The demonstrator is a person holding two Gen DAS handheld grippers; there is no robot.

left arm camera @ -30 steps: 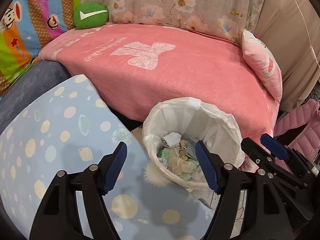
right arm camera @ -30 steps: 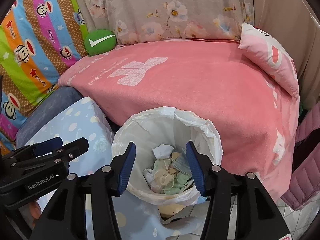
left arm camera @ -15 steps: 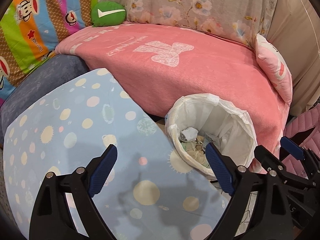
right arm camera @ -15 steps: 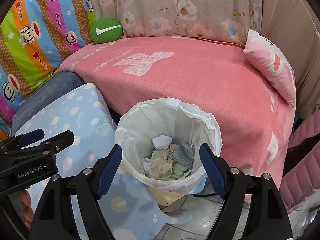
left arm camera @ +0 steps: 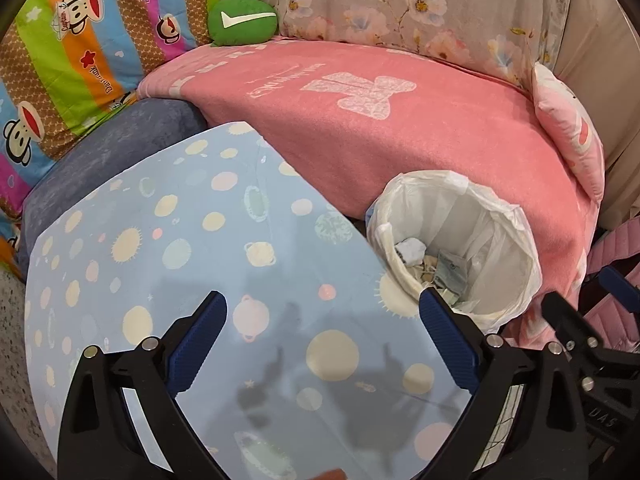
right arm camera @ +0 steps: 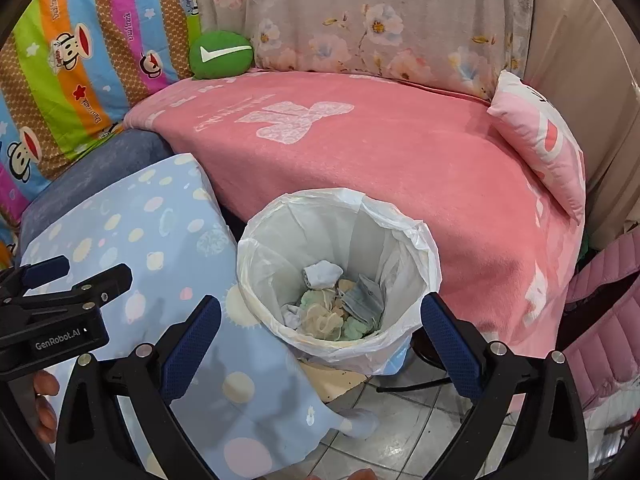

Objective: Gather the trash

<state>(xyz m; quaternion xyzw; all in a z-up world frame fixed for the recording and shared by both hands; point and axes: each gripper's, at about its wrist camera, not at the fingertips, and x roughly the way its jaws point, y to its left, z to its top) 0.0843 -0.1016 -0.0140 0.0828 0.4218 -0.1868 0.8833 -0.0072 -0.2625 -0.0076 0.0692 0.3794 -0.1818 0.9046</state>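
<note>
A trash bin lined with a white plastic bag (right arm camera: 400, 232) stands on the floor between the table and the sofa; it also shows in the left wrist view (left arm camera: 516, 216). Crumpled tissues and a grey face mask (right arm camera: 362, 298) lie in its bottom. My right gripper (right arm camera: 320, 336) is open and empty, held above the near rim of the bin. My left gripper (left arm camera: 322, 334) is open and empty over the table (left arm camera: 180, 240), left of the bin. The left gripper also shows at the left of the right wrist view (right arm camera: 60, 304).
The table wears a light blue cloth with planets (right arm camera: 132, 216). A sofa with a pink blanket (right arm camera: 380, 160) lies behind the bin, with a green cushion (right arm camera: 221, 54) and a pink pillow (right arm camera: 540, 148). A pink padded jacket (right arm camera: 608, 320) hangs at the right. Tiled floor (right arm camera: 400, 432) shows below.
Both grippers have pulled back and up from the bin. The right gripper's jaws have opened wider. The left gripper has swung left over the table.
</note>
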